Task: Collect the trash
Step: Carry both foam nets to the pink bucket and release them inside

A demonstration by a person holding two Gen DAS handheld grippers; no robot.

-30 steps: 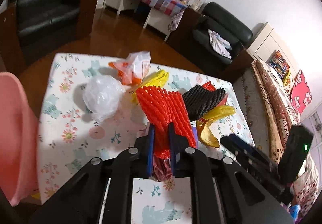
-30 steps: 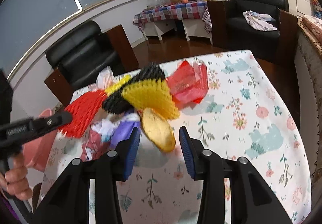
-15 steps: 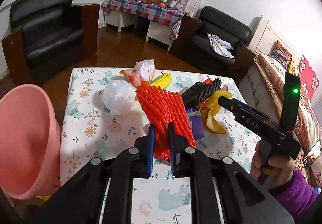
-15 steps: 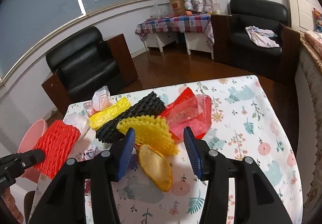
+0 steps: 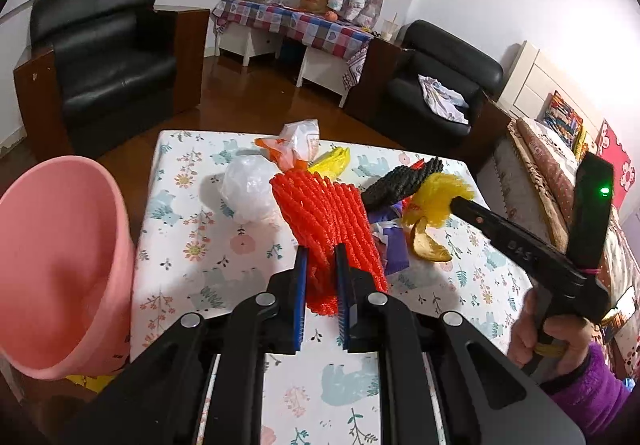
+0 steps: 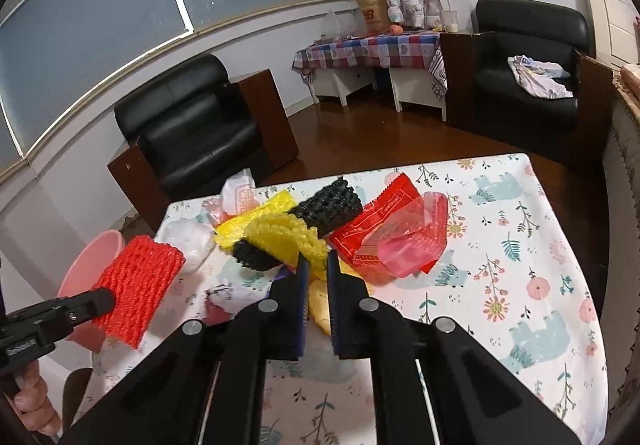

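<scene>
Left wrist: left tool (image 5: 321,265) clamped on red foam net (image 5: 324,221); right tool (image 6: 314,269) just closed on yellow foam net (image 6: 284,235).

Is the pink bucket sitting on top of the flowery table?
No, the pink bucket is down beside the table, past its left edge, not on the flowery cloth.

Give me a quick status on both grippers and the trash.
Left gripper shut on red foam net, lifted, pink bin beside it. Right gripper just closed on yellow foam net. More wrappers on table.
</scene>
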